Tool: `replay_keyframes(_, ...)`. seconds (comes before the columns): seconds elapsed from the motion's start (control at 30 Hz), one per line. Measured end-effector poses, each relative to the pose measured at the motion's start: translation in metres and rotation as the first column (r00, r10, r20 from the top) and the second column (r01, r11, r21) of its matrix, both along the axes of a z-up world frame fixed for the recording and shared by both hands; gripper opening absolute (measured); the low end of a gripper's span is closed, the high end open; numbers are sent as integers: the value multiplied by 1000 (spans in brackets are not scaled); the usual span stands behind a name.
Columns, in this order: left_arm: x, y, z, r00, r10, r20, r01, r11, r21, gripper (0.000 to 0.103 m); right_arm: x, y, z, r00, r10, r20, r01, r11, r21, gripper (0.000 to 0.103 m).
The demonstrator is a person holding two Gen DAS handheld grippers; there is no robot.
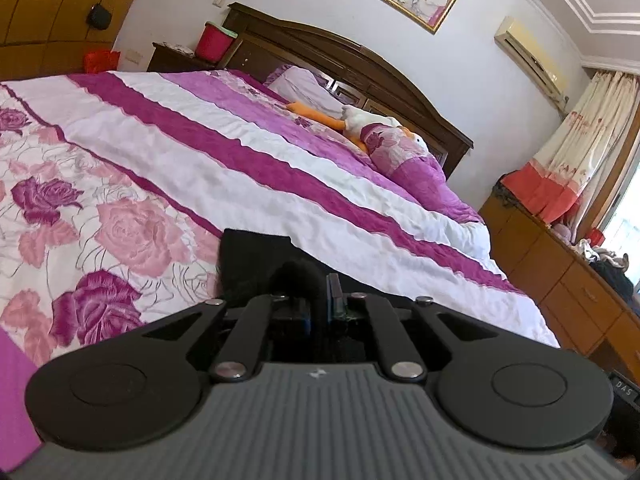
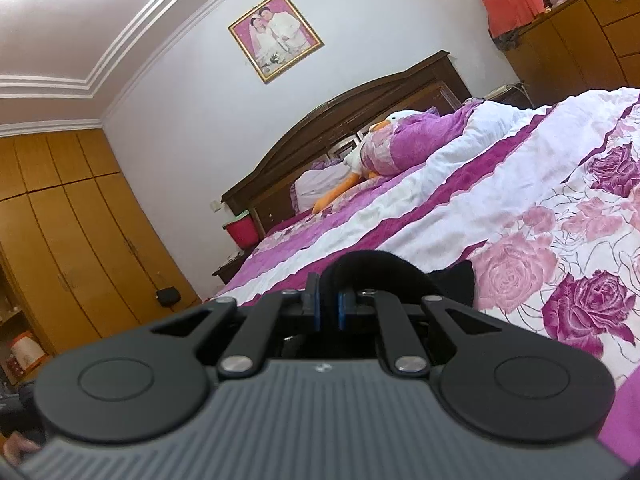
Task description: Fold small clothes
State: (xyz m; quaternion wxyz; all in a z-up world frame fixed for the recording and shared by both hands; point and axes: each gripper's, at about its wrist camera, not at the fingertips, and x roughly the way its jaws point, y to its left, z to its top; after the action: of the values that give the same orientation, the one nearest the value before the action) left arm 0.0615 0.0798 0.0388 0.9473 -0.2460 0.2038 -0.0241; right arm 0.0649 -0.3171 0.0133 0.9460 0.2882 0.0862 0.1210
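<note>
Fingers of left gripper (image 1: 316, 300) pinched on black garment (image 1: 256, 260); right gripper (image 2: 329, 300) likewise clamps it, cloth hanging just above bed quilt (image 1: 132, 216). Left view alone shows curtain (image 1: 576, 152); right view alone shows wardrobe (image 2: 68, 240).

The room is bright with daylight that comes in at the window (image 1: 624, 236) by the curtain (image 1: 580, 140), and that spot is so bright it looks washed out white. Both pictures bend at the edges, so the wardrobe (image 2: 60, 240), the ceiling trim (image 2: 120, 52) and the headboard (image 1: 360, 68) look curved, and the whole room sits tilted. The tongs' grey body close to each camera looks soft and a bit fuzzy, the black cloth (image 2: 376, 268) is so dark you cannot see its folds, and the flowered bed cover (image 1: 120, 216) is quite sharp with only soft shadows.
</note>
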Motion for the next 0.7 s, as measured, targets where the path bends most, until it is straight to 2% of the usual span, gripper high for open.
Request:
replay_keyframes(0.2,20,-1,-9,1000,4,-15,-4,1000,11,7,10,5,-11,1000,-18,-8,18,999,-31,11)
replay_keyframes(0.4,40,-11,-17,1000,-4,-22,7,993,117,7,27,5,-20,999,-34,-22,33,999,-37,11)
replay_keyframes(0.53,59,-13,-20,999,-12,-29,16,992,125,7,42,2,-23,998,-44,-35,42,998,-37,11)
replay_keyframes(0.7,91,-17,-22,999,-5,-36,11,988,155,7,70,8,-21,998,-60,-36,56,995,-86,11)
